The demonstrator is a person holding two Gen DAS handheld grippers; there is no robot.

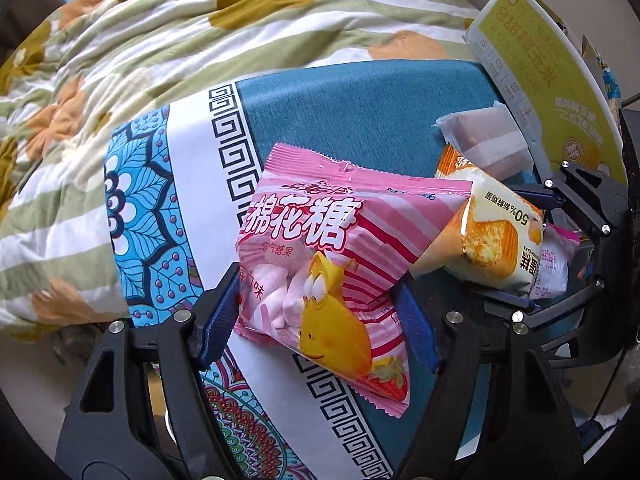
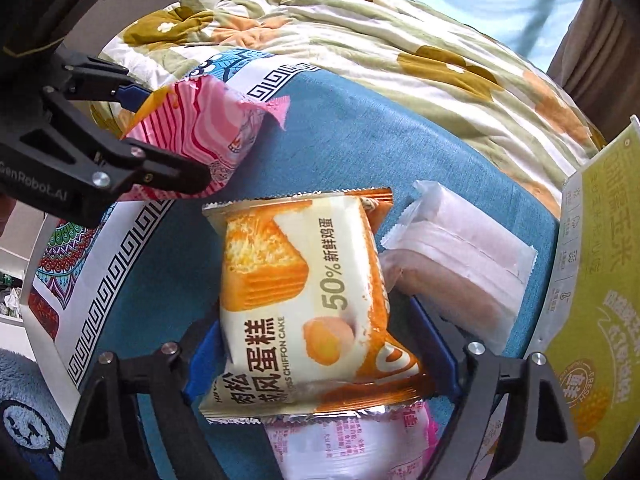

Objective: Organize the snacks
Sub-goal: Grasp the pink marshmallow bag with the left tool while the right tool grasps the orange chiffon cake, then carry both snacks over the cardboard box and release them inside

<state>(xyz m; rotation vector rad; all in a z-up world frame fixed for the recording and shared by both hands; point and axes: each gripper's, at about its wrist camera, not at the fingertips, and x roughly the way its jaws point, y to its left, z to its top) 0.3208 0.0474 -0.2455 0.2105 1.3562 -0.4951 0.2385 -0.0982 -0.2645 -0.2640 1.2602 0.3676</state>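
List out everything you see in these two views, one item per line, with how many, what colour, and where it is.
marshmallow bag: one, pink with a yellow cartoon figure, held in the left tongs above the tablecloth.
chiffon cake pack: one, orange and cream, held in the right tongs.
translucent snack pack: one, whitish with a pinkish-brown filling, lying on the cloth right of the cake.
pink and white packet: one, under the cake pack, mostly hidden.
corn box: one, yellow-green, standing at the right edge.
tablecloth: one, teal with a white key-pattern border and mandala print.
quilt: one, green-striped floral, behind the table.
left tongs: one, black with blue pads.
right tongs: one, black with blue pads.
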